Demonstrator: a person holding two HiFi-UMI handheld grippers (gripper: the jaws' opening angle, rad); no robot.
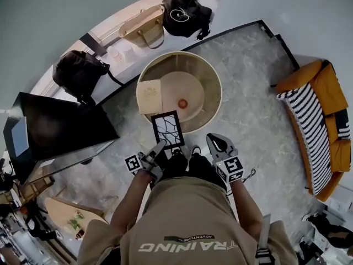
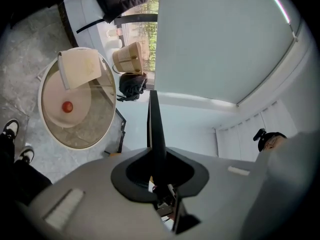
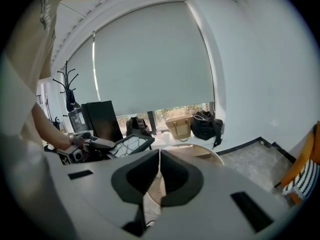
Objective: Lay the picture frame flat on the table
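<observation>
The picture frame (image 1: 167, 130) is black with a white cracked-line pattern. It hangs tilted above the near rim of the round table (image 1: 215, 76). My left gripper (image 1: 161, 146) is shut on its lower edge. In the left gripper view the frame (image 2: 154, 129) shows edge-on as a thin dark blade between the jaws of my left gripper (image 2: 157, 159). My right gripper (image 1: 214, 139) is to the right of the frame, apart from it, with jaws shut and nothing in them. In the right gripper view its jaws (image 3: 159, 166) meet in a line, and the frame (image 3: 131, 144) shows at the left.
A beige box (image 1: 149, 95) and a small red object (image 1: 182, 103) lie on the table. A tan bag (image 1: 144, 26), a black bag (image 1: 185, 12) and a dark backpack (image 1: 80, 70) sit along the window ledge. A black screen (image 1: 60, 128) stands left, an orange sofa (image 1: 325, 120) right.
</observation>
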